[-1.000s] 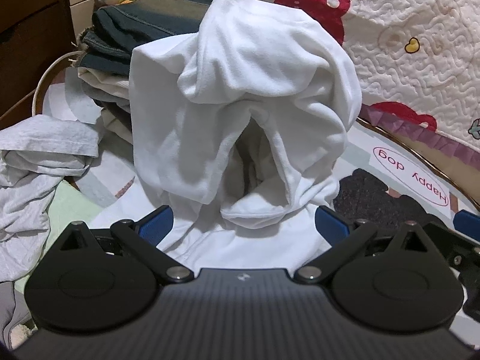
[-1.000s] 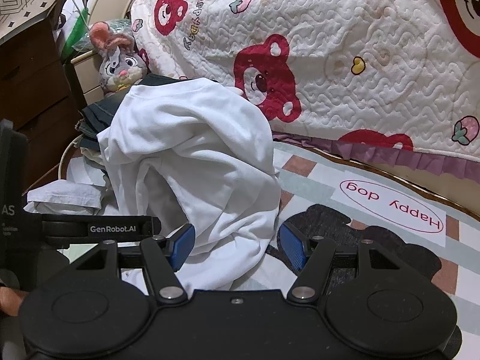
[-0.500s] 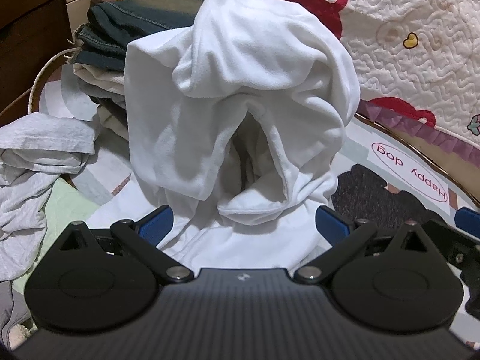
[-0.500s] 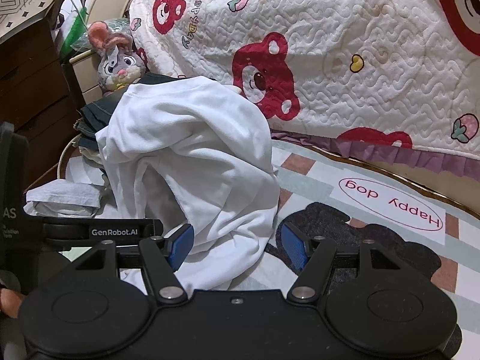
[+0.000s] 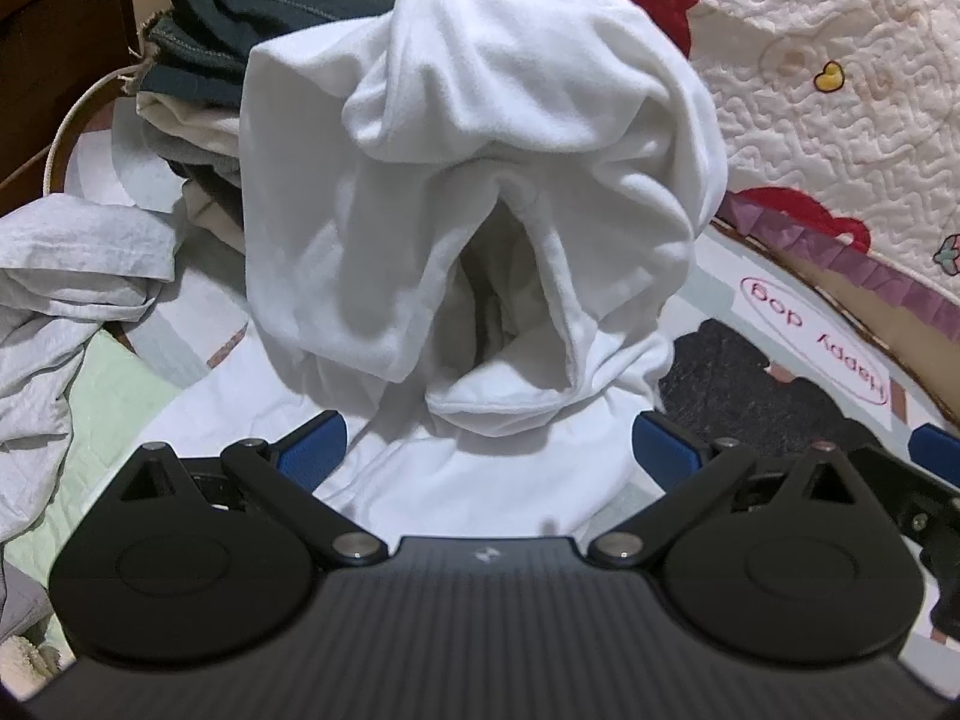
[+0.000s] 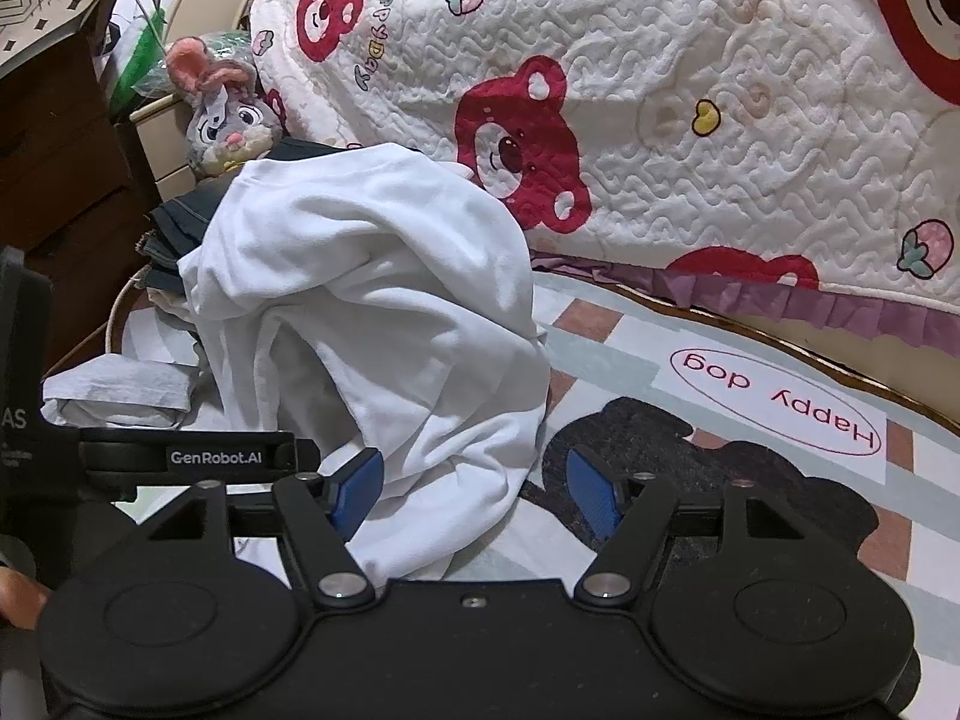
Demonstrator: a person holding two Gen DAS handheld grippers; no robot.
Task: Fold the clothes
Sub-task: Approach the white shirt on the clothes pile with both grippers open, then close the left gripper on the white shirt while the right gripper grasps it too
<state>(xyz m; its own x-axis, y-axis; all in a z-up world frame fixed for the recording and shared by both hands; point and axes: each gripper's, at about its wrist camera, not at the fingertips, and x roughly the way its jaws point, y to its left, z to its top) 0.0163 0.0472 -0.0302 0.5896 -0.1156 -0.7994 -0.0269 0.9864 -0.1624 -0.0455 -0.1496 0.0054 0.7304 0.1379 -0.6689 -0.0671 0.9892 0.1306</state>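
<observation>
A white garment is heaped over a stack of folded clothes, and its lower part spreads flat on the rug. It also shows in the right wrist view. My left gripper is open and empty, with its blue fingers on either side of the garment's lower folds. My right gripper is open and empty, and the garment's lower right edge lies between its fingers. The left gripper's body shows at the left of the right wrist view.
A grey garment lies crumpled at the left. A rug with "Happy dog" print covers the floor. A quilt with red bears hangs behind. A plush rabbit sits behind the stack. Dark wooden furniture stands at the left.
Both grippers have moved a little closer to the white garment. Both stay open and nothing was taken hold of.
</observation>
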